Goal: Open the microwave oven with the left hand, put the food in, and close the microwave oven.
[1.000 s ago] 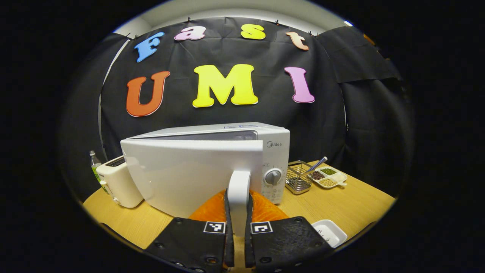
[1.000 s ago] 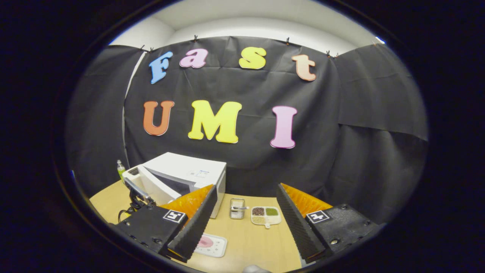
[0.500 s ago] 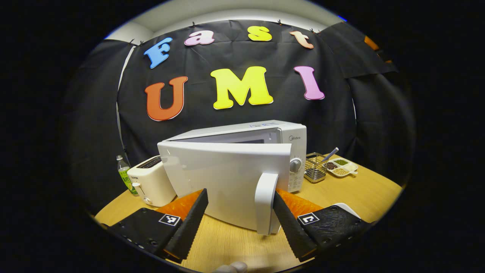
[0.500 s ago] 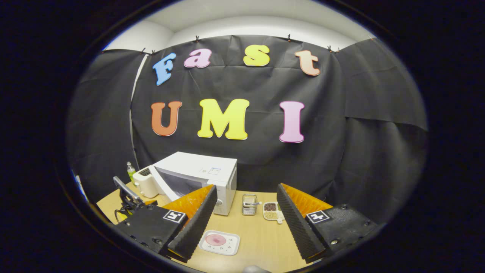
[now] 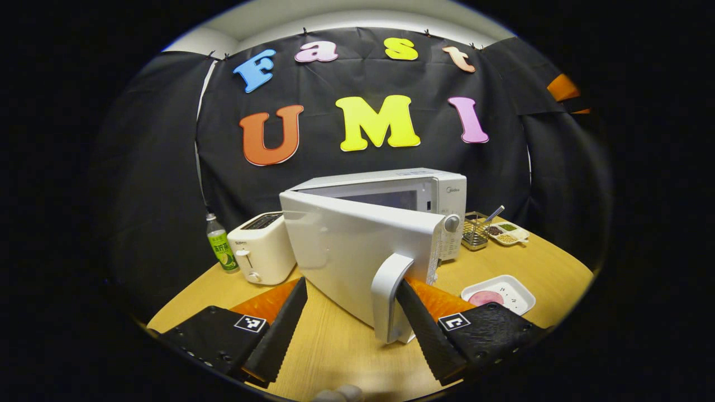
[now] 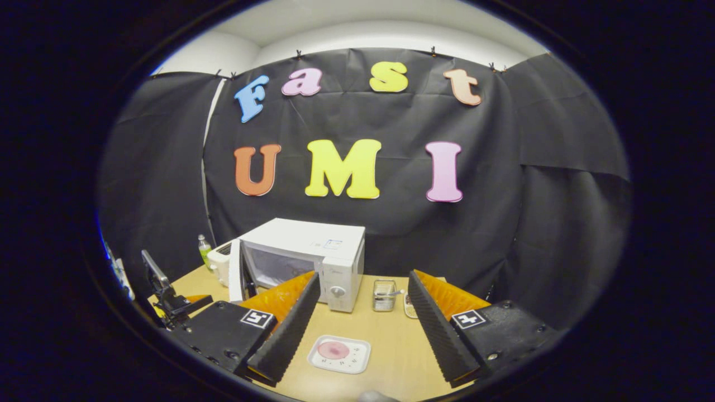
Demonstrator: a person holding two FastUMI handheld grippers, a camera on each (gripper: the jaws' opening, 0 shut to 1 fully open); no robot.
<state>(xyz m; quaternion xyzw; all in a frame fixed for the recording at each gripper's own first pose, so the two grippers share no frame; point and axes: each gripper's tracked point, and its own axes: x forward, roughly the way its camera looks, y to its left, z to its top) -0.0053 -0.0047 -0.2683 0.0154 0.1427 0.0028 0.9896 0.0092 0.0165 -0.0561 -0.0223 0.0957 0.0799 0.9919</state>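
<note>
Desk (image 5: 519, 262): wood top, carries everything. Microwave (image 5: 391, 187) at desk centre against the booth wall; door (image 5: 357, 251) swung well open on its left hinge, cavity exposed. In the right gripper view the microwave (image 6: 313, 251) shows with the door (image 6: 236, 271) edge-on. Toaster (image 5: 261, 245) just left of the microwave, green bottle (image 5: 219, 245) beyond it. Wire basket (image 5: 476, 230) and sectioned dish (image 5: 507, 231) to the right. Food on a white tray (image 6: 339, 354) in front of the microwave, on the desk, not yet inside.

My left hand-held gripper (image 5: 349, 321): released, fingers spread; door handle (image 5: 386, 298) stands between them, against the right finger. My right hand-held gripper (image 6: 362, 315): released, above the tray, holding nothing.
</note>
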